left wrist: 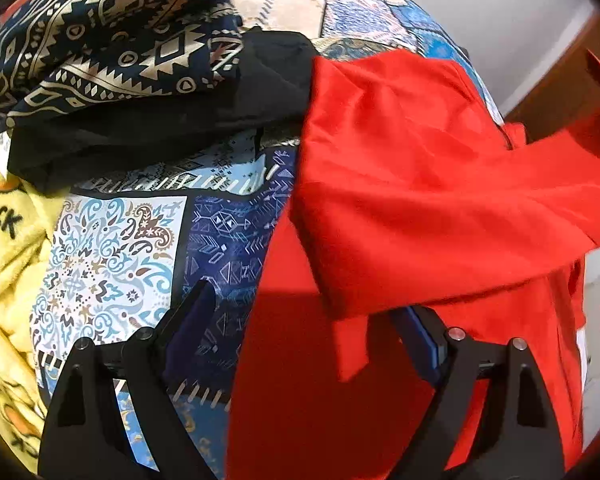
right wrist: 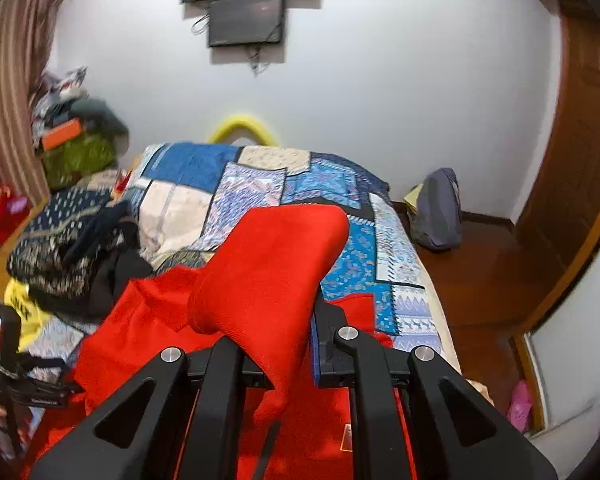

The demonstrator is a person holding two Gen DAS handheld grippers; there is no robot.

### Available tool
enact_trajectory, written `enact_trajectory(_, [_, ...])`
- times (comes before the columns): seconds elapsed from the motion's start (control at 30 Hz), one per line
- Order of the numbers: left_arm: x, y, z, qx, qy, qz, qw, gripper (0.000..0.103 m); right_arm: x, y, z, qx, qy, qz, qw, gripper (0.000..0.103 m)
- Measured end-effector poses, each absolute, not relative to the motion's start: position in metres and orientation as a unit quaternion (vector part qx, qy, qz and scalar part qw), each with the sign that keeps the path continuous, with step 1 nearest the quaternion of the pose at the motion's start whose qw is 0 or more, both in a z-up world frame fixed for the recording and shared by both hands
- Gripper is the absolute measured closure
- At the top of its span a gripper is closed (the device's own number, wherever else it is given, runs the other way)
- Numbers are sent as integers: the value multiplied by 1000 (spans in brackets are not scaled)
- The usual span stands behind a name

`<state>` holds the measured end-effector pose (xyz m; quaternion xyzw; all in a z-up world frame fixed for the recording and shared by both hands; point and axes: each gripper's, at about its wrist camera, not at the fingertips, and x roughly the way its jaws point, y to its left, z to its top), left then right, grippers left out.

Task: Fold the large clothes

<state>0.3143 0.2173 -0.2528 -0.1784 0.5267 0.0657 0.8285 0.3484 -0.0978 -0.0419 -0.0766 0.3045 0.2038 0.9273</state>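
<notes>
Your left gripper (left wrist: 300, 320) hovers spread wide over the red garment (left wrist: 400, 184); your right gripper (right wrist: 276, 344) pinches its lifted fold.

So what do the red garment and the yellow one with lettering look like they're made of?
Red garment: looks like a soft matte knit, likely cotton jersey; it drapes in loose folds with no sheen, and the right wrist view shows fine ribbing. Yellow garment: appears to be plush fleece, with a fuzzy, lumpy surface, though the exact fibre is unclear.

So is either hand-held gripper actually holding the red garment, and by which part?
The right hand-held gripper has a bunched fold of the red garment between its fingers; which part cannot be told. The left hand-held gripper is open, holding nothing.
</notes>
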Motion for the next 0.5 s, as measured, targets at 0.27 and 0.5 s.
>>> enact_trajectory(0.27, [323, 220, -263, -168, 522, 112, 829, 14, 363, -156, -96, -29, 388, 157, 908, 95])
enact_trajectory(0.5, [329, 224, -253, -134, 487, 164, 848, 14, 357, -203, -157, 23, 476, 129, 870, 95])
